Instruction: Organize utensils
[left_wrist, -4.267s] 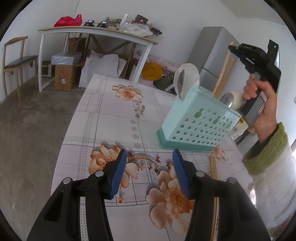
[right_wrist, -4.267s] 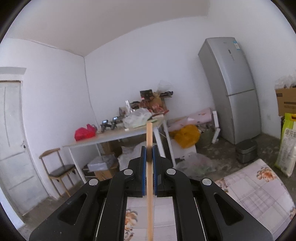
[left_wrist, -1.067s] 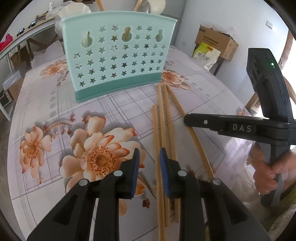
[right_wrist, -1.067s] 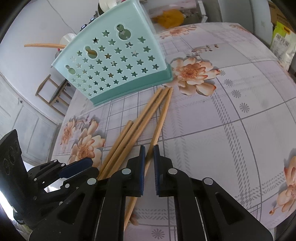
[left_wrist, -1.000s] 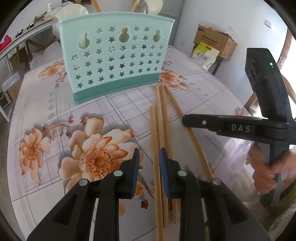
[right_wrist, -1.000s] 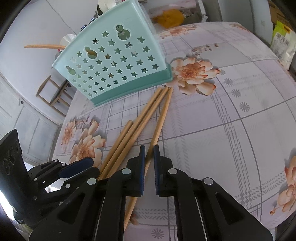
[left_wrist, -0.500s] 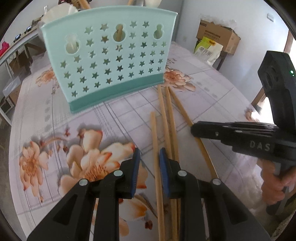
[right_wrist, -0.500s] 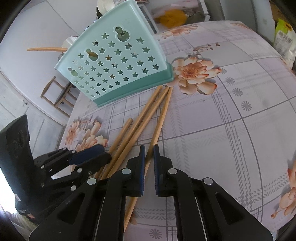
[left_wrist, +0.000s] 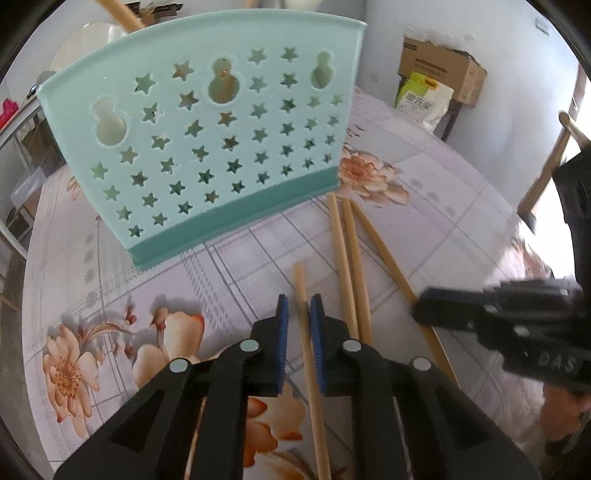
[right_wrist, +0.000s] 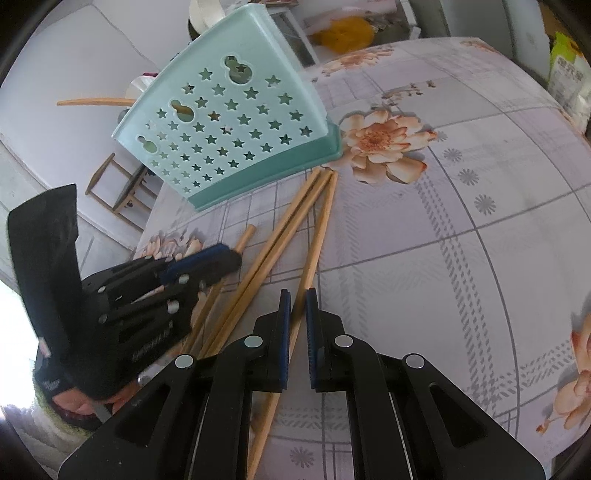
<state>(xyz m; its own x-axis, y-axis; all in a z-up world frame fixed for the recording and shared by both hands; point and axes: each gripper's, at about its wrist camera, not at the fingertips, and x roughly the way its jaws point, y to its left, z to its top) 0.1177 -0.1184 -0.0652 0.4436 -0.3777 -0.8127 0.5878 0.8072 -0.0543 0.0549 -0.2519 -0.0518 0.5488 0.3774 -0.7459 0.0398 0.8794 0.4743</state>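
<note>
Several wooden chopsticks lie on the floral tablecloth in front of a mint green star-holed utensil holder (left_wrist: 207, 140), which also shows in the right wrist view (right_wrist: 229, 136). My left gripper (left_wrist: 296, 314) has its blue pads narrowly apart on either side of the leftmost chopstick (left_wrist: 301, 284); whether they press it is unclear. My right gripper (right_wrist: 297, 306) hovers over the rightmost chopstick (right_wrist: 319, 229), jaws slightly apart. The left gripper shows in the right wrist view (right_wrist: 207, 260), the right gripper in the left wrist view (left_wrist: 443, 310). Two more chopsticks (left_wrist: 349, 258) lie between.
A spoon and wooden handles stand in the holder (left_wrist: 118, 14). A cardboard box (left_wrist: 439, 70) and a bag sit past the table's far right edge. A wooden chair (right_wrist: 122, 192) stands beside the table on the left.
My left gripper has moved forward and down around the leftmost chopstick, jaws narrowing. My right gripper has stayed over the rightmost chopstick, its gap slightly wider. Earlier the right gripper held a chopstick upright.
</note>
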